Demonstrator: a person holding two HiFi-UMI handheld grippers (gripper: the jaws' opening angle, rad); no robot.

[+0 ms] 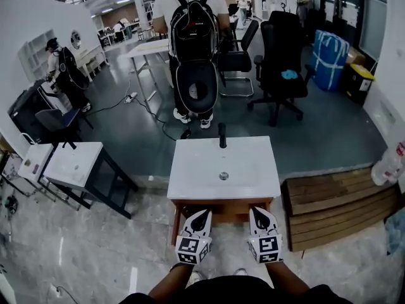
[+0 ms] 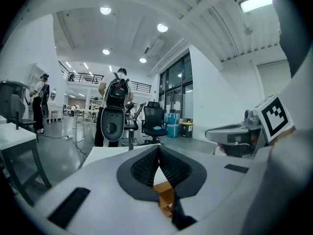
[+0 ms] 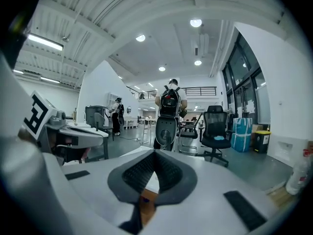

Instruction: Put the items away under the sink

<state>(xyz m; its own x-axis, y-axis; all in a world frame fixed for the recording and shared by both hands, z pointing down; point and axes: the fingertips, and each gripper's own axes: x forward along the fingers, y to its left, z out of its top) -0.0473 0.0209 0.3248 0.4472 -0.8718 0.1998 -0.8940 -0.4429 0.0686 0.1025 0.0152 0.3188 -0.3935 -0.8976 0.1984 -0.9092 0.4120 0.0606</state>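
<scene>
A white sink top (image 1: 196,170) with a drain and a black faucet (image 1: 222,135) rests on a wooden cabinet (image 1: 223,208) in the middle of the head view. Both grippers hover side by side at its near edge, above the cabinet front. My left gripper (image 1: 203,213) is shut, pads meeting at the tips with nothing between them (image 2: 157,149). My right gripper (image 1: 256,211) is also shut and holds nothing (image 3: 155,153). Each gripper view looks level over the sink top, and the wood of the cabinet shows below the pads.
A person with a black backpack (image 1: 192,24) stands just behind the sink. Black office chairs (image 1: 282,62) are beyond. A small white table (image 1: 71,164) is at the left, wooden pallets (image 1: 342,204) at the right with a plastic bottle (image 1: 387,167) beside them.
</scene>
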